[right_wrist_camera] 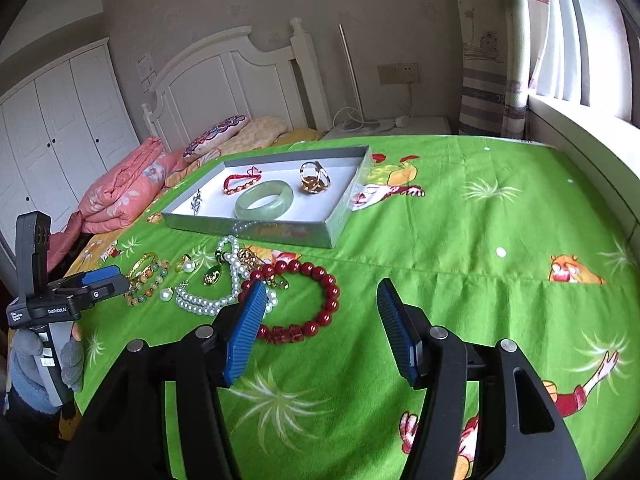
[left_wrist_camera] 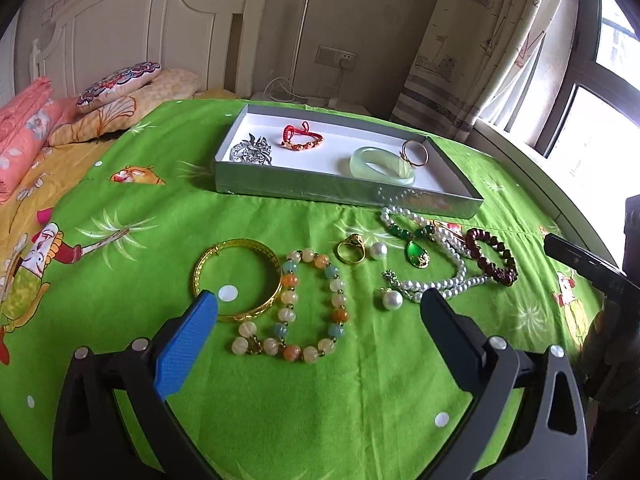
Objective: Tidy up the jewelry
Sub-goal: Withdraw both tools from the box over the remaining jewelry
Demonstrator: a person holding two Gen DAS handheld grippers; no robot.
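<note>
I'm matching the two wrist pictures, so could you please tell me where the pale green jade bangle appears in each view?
Left wrist: the jade bangle lies in the tray, right of centre, against the near wall, upper middle of the picture.
Right wrist: the jade bangle lies in the tray's middle near the front wall, upper left of centre.
Shared landmark: the red cord bracelet lies just behind and left of it in both.

Bed under a green cartoon sheet [left_wrist_camera: 280,400]

On it we saw a shallow grey box [left_wrist_camera: 320,188], a gold bangle [left_wrist_camera: 240,276], pastel bead bracelet [left_wrist_camera: 296,308], pearl strand [left_wrist_camera: 440,280] and red bead bracelet [right_wrist_camera: 308,300].
</note>
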